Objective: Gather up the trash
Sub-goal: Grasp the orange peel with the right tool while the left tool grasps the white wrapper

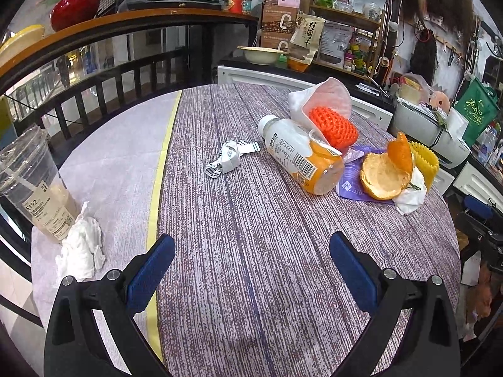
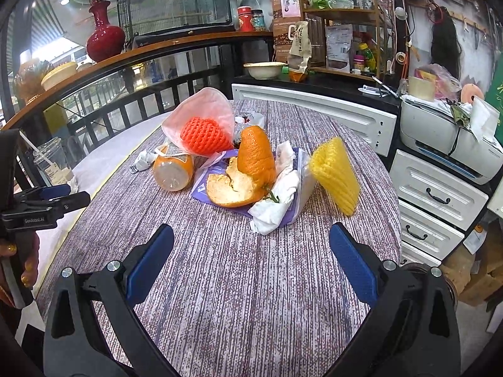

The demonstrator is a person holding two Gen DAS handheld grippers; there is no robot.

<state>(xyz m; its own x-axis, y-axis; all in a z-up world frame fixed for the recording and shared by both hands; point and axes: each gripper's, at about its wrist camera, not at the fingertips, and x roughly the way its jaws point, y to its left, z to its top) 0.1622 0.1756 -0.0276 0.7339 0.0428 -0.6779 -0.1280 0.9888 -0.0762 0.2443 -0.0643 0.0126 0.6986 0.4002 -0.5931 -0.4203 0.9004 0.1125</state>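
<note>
On left cam only, crumpled tissue [image 1: 81, 251] by cup [image 1: 34, 185]; both claws [image 1: 251, 251] [image 2: 251, 242] spread, w/ nothing held.

I see bare tablecloth [image 1: 251, 251] at the table's near edge; bottle [image 1: 301, 157], orange peel [image 2: 245, 172] and wrappers block the far side.

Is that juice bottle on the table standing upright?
No. In the left wrist view the juice bottle lies on its side on the table, its white cap end pointing away toward the railing.
</note>
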